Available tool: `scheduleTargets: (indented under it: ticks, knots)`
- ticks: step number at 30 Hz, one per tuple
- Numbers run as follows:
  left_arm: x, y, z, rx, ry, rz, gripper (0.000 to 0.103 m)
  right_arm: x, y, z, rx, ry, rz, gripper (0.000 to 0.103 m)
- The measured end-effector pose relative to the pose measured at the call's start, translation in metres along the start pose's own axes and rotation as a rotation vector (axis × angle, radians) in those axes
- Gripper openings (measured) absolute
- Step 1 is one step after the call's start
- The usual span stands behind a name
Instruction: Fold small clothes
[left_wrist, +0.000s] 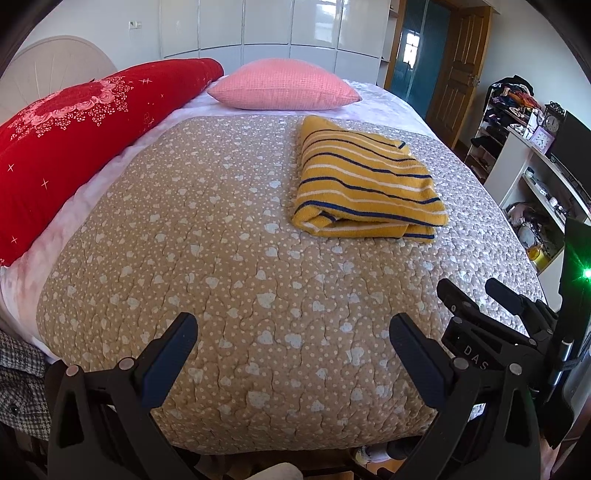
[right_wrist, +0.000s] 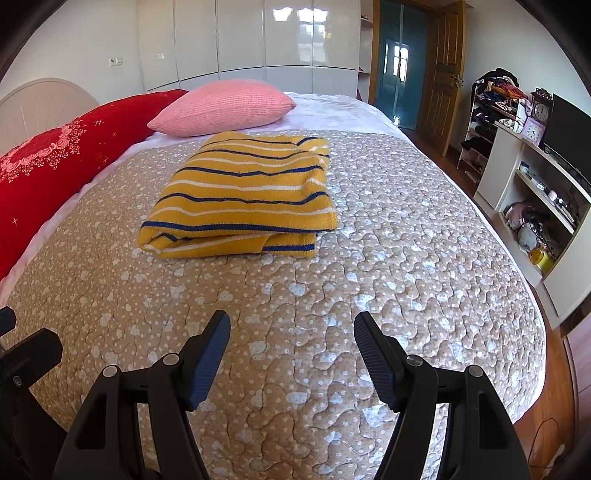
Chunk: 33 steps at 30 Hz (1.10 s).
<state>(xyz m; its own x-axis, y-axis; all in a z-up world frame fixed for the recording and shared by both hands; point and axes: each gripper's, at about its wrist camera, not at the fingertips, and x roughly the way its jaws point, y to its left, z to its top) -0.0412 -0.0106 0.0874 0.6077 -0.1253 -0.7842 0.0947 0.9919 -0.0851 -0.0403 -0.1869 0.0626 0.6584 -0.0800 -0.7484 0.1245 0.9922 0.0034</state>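
Observation:
A yellow knit garment (left_wrist: 365, 181) with navy and white stripes lies folded into a flat rectangle on the tan quilted bedspread (left_wrist: 221, 280). It also shows in the right wrist view (right_wrist: 243, 199), left of centre. My left gripper (left_wrist: 293, 323) is open and empty, low over the near end of the bed, well short of the garment. My right gripper (right_wrist: 291, 321) is open and empty too, also near the foot of the bed. The right gripper's body (left_wrist: 491, 317) shows at the right edge of the left wrist view.
A pink pillow (left_wrist: 284, 86) and a red floral bolster (left_wrist: 74, 136) lie at the head of the bed. White wardrobes (right_wrist: 258, 40) stand behind. A white shelf unit (right_wrist: 532, 206) with clocks and clutter stands along the right side, with wooden floor (right_wrist: 546, 398) between.

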Motion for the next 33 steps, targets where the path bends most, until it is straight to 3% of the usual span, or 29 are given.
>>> scheduleTargets:
  ticks: [33]
  knots:
    - [0.013, 0.003, -0.002, -0.021, 0.051, -0.012, 0.103, 0.005, 0.001, -0.004, -0.012, 0.013, 0.003, 0.075]
